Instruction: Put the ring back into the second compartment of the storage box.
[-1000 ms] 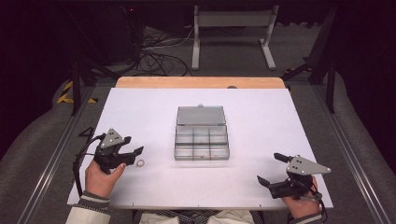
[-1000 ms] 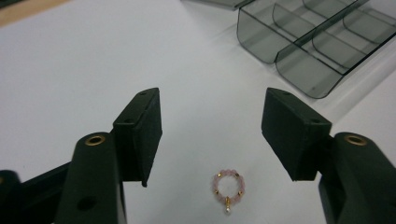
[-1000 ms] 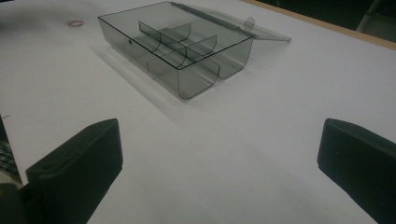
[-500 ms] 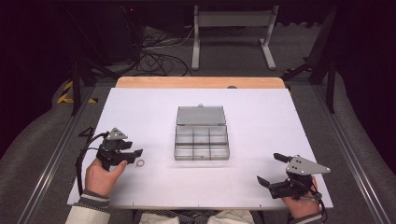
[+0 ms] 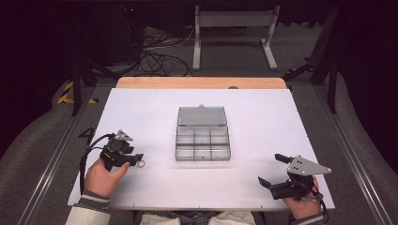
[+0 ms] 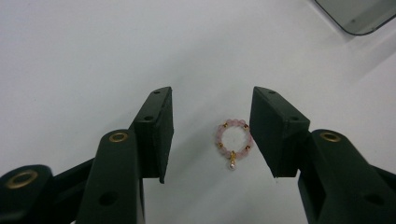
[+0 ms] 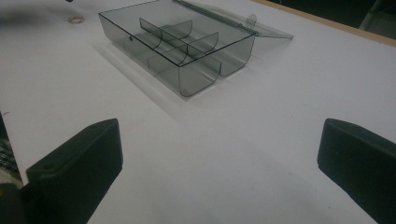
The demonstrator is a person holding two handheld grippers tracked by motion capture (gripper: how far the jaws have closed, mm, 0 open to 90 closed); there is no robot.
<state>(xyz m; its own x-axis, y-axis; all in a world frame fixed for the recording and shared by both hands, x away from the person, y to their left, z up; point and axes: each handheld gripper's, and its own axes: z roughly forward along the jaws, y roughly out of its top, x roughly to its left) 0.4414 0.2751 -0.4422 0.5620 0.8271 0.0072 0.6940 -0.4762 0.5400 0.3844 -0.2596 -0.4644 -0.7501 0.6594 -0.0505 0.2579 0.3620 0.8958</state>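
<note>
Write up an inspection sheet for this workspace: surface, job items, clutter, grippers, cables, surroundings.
Surface: white table top, wooden strip along its far edge.
Job's things: small pink bead ring with gold spacers and a dangling charm, flat on the table; clear grey compartment box, lid folded open behind it, compartments look empty.
Clutter: nothing seen.
Grippers: left gripper has just been closing; the ring lies between the jaws, nearer the right one, pads not pressing on it. Right gripper wide open, nothing between its jaws, near the table's front right corner.
Cables: black cable looping from the left gripper; tangle of cables on the floor beyond the table.
Surroundings: grey metal stand, dark floor.
</note>
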